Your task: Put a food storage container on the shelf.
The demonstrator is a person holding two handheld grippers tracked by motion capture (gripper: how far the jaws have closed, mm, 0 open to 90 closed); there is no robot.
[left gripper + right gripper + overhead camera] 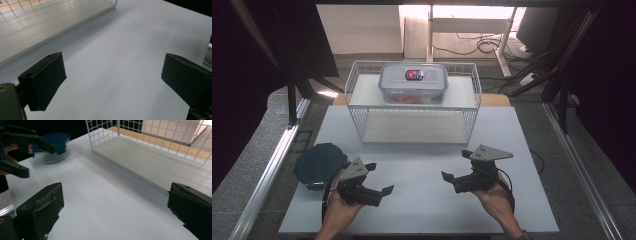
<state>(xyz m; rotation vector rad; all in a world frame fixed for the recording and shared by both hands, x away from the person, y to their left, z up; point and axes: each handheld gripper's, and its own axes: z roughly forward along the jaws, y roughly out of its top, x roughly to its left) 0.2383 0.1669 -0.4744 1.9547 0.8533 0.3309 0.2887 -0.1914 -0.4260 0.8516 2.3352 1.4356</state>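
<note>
A white wire rack (414,100) stands at the back middle of the white table (419,200), and a clear rectangular lidded container (413,82) sits on its top shelf. A round bowl with a dark blue lid (320,164) rests at the table's left edge. My left gripper (379,179) hovers open just right of that bowl, nothing between its jaws. My right gripper (457,165) is open over the front right of the table, empty. The right gripper view has the bowl (55,147), the rack's lower shelf (150,162) and the left gripper (35,157) farther off.
A metal rail (272,165) runs along the table's left side and another (582,175) along the right. Cables and desk legs (492,45) lie on the floor behind the rack. Bare tabletop (120,65) lies between the grippers and the rack.
</note>
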